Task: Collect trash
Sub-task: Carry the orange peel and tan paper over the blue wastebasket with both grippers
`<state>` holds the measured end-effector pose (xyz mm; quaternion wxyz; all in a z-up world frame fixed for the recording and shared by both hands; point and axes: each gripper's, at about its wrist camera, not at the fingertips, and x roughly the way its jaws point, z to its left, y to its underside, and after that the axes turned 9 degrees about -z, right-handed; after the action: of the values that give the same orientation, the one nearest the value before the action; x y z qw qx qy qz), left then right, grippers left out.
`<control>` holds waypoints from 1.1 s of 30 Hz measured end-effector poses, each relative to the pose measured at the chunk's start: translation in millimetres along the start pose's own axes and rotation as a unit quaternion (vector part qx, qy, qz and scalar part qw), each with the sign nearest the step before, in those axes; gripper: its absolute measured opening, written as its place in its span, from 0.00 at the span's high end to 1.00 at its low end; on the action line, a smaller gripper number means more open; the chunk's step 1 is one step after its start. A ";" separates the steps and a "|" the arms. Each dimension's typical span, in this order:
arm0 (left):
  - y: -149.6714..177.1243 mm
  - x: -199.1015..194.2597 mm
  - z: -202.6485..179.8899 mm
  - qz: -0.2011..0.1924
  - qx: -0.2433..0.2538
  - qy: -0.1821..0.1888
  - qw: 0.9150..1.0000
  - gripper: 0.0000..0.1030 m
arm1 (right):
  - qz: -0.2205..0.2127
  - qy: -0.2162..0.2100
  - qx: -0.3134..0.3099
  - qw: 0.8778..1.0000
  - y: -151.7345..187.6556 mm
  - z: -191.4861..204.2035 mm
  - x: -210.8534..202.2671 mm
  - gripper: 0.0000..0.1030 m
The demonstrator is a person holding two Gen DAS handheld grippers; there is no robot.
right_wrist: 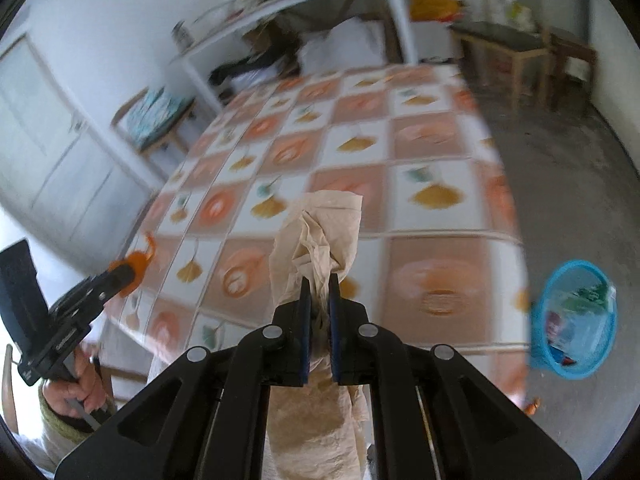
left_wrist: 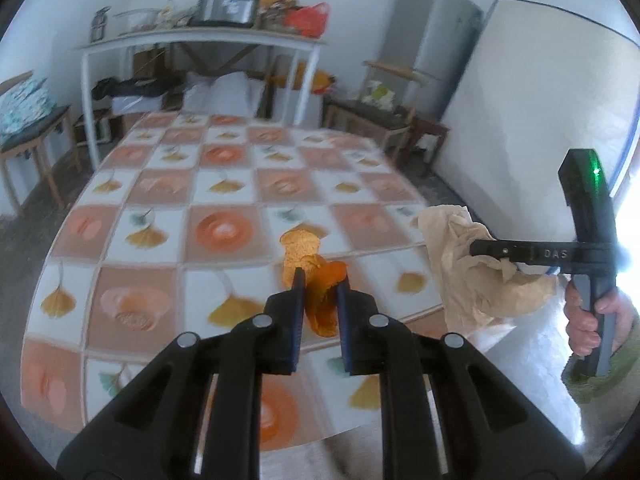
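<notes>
My left gripper [left_wrist: 319, 280] is shut on a piece of orange peel [left_wrist: 316, 280] and holds it above the near edge of the table. The peel also shows in the right wrist view [right_wrist: 136, 266], at the left gripper's tip. My right gripper [right_wrist: 319, 286] is shut on a crumpled beige paper napkin [right_wrist: 320, 232] that hangs down from its fingers. In the left wrist view the napkin [left_wrist: 460, 264] hangs at the table's right edge. A blue trash basket [right_wrist: 574, 314] with several wrappers inside stands on the floor to the right of the table.
The table [left_wrist: 224, 200] wears a cloth of orange and white squares with leaf prints. Behind it stand a white shelf table [left_wrist: 200, 40] with clutter, a grey fridge [left_wrist: 432, 40], wooden stools [left_wrist: 384, 120] and a side table [left_wrist: 32, 136]. A small orange scrap [right_wrist: 534, 406] lies on the grey floor.
</notes>
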<state>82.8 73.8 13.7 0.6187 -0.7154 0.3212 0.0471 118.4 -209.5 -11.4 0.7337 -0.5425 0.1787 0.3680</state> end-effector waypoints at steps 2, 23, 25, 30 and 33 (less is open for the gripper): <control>-11.5 2.8 -18.2 -0.007 0.012 0.026 1.000 0.87 | -0.034 0.028 0.022 0.999 -4.4 -24.0 -30.8 0.93; -21.0 192.5 -314.2 0.201 0.144 0.270 0.931 0.87 | -0.105 0.238 0.296 0.919 110.5 -286.7 -157.4 0.93; -6.2 230.7 -340.5 0.247 0.138 0.270 0.920 0.87 | -0.101 0.236 0.315 0.914 122.4 -301.0 -153.5 0.93; 23.5 297.1 -385.6 0.291 0.154 0.246 0.912 0.85 | -0.092 0.235 0.353 0.901 147.0 -329.9 -146.5 0.93; 40.6 338.5 -409.8 0.308 0.146 0.239 0.909 0.66 | -0.089 0.237 0.369 0.894 154.9 -345.3 -141.5 0.93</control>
<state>193.6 -438.4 -84.2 0.5753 -0.4725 0.6674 0.0154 -42.1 -557.0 -140.8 0.8469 -0.3172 0.4211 0.0696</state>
